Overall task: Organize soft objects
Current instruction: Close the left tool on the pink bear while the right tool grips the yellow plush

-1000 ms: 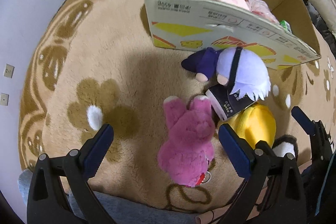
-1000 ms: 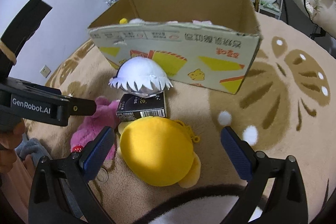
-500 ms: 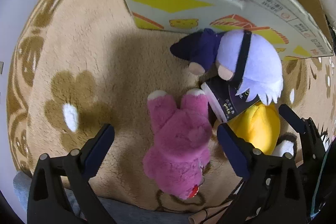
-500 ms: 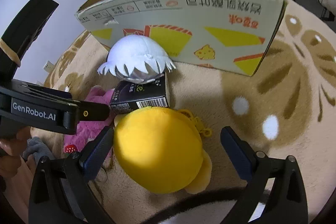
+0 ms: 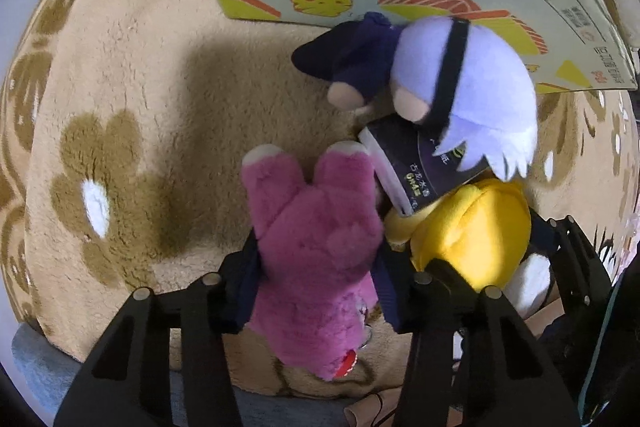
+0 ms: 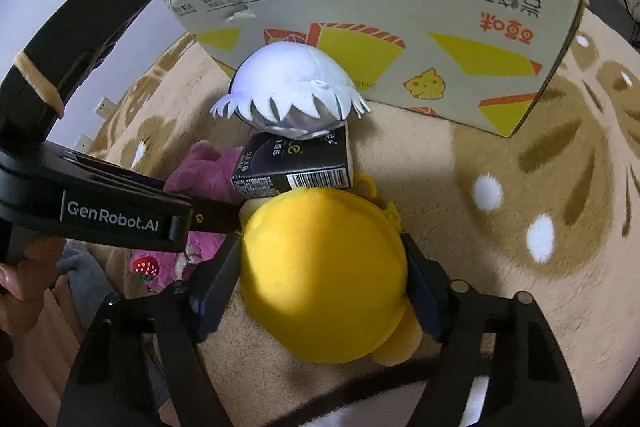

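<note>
Grasping is the step in hand: the left gripper (image 5: 316,279) is closing on the pink plush bear (image 5: 316,251) at lower centre, the right gripper (image 6: 320,291) on the yellow plush (image 6: 324,271); next, probably lifting both into the cardboard box (image 6: 400,11) above.

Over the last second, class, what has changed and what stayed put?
Both claws came down and are closing: the left claw around the pink plush, the right claw around the yellow plush. The white-haired doll, dark carton and cardboard box stayed put.
</note>
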Demonstrator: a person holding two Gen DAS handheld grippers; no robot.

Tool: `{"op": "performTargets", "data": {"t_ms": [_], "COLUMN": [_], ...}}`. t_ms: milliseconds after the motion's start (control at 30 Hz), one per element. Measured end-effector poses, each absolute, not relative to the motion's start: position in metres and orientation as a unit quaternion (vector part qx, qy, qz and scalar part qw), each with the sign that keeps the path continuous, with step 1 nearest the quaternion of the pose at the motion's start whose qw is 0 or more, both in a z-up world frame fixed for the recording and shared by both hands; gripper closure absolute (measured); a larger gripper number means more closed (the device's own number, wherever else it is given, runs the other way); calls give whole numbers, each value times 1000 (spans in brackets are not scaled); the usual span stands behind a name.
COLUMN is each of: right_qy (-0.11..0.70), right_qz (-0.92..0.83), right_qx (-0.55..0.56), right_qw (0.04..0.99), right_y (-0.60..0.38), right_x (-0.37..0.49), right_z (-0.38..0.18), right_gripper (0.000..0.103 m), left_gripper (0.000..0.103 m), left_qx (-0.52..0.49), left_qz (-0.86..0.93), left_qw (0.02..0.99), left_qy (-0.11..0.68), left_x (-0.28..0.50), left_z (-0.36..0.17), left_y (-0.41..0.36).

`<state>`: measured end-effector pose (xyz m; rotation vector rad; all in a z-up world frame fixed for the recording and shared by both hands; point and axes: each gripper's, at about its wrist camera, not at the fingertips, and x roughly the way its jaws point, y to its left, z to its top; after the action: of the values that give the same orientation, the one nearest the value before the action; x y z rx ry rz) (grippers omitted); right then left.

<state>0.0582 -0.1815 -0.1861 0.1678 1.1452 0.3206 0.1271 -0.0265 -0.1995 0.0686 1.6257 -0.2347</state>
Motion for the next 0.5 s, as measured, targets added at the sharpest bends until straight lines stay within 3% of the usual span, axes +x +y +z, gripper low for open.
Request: {"op": "performTargets", "data": {"t_ms": [333, 500], "right_qy": [510, 465], "right_qz": [127, 123], "right_qx": [80, 97], "right_qw": [847, 871], "right_y": [-192, -205], "right_x": [47, 33], "right_z": [-165, -143], "right_gripper": [29, 29], "left_gripper": [57, 57], "left_qx": [45, 49], "left_qz": [-99, -118], "left_qw": [722, 771], "left_qy": [684, 624], "left_x": [107, 89], "left_z": [-171, -132], "left_y": [-21, -20]}}
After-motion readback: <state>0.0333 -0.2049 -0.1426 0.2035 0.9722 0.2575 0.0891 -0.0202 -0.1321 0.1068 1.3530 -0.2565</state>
